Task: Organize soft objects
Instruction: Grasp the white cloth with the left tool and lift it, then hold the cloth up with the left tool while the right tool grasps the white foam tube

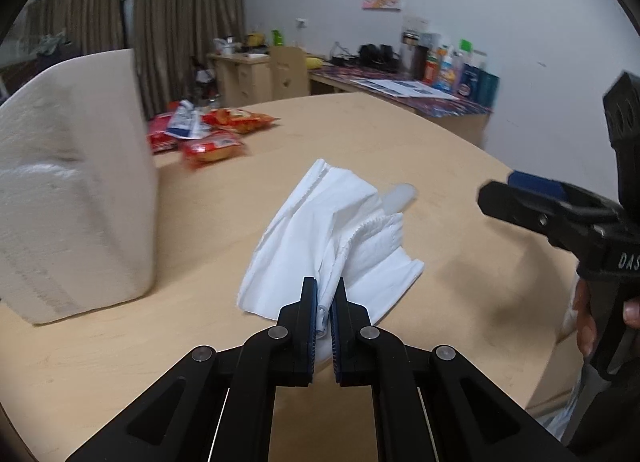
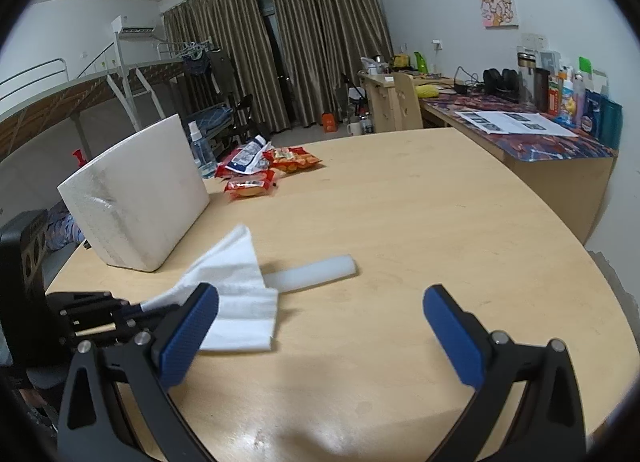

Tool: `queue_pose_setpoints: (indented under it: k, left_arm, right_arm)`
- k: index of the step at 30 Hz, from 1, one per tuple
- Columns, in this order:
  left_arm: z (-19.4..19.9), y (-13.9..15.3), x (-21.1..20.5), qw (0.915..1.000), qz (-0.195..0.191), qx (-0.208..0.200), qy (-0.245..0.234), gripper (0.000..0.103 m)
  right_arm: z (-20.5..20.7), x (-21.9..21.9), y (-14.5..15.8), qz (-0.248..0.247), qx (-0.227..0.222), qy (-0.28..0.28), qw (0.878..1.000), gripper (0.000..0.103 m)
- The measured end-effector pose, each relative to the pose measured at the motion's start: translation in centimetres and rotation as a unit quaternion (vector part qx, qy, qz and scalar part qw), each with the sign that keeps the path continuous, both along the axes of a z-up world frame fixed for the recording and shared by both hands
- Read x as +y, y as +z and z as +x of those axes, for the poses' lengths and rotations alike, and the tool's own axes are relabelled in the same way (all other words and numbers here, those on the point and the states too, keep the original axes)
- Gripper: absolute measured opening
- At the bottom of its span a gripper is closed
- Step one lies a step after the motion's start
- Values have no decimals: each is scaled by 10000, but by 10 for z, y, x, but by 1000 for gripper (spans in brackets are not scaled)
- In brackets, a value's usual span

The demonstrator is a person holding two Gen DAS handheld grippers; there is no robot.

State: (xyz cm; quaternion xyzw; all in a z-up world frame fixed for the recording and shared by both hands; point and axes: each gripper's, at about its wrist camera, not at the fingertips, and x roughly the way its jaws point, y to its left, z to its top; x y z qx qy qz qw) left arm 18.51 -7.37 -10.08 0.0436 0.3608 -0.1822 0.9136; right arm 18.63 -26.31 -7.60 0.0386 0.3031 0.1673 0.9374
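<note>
A crumpled white tissue (image 1: 332,234) lies on the round wooden table (image 1: 440,166), and my left gripper (image 1: 324,294) is shut on its near edge, lifting that edge slightly. Behind the tissue a pale translucent tube (image 2: 316,272) rests on the table, mostly hidden in the left wrist view. The same tissue (image 2: 240,286) shows at lower left in the right wrist view, with the left gripper (image 2: 136,308) pinching it from the left. My right gripper (image 2: 320,314) stands open above bare table, right of the tissue, with nothing between its fingers. A person's hand (image 1: 588,322) holds it.
A tall white foam block (image 1: 72,190) stands on the table to the left of the tissue. Several red snack packets (image 1: 216,134) lie at the far side. A desk with bottles and papers (image 2: 520,122) runs along the right wall, past the table's edge.
</note>
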Motion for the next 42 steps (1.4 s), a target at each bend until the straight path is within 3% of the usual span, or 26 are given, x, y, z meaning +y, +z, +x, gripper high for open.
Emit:
queue_pose_setpoints:
  k: [22, 42]
  left_arm:
    - [-2, 13, 74, 9954, -54, -262, 922, 7]
    - [-12, 6, 104, 9951, -740, -128, 643, 7]
  right_arm:
    - [32, 57, -18, -209, 603, 165, 9978, 103]
    - [57, 92, -37, -942, 1179, -688, 9862, 103]
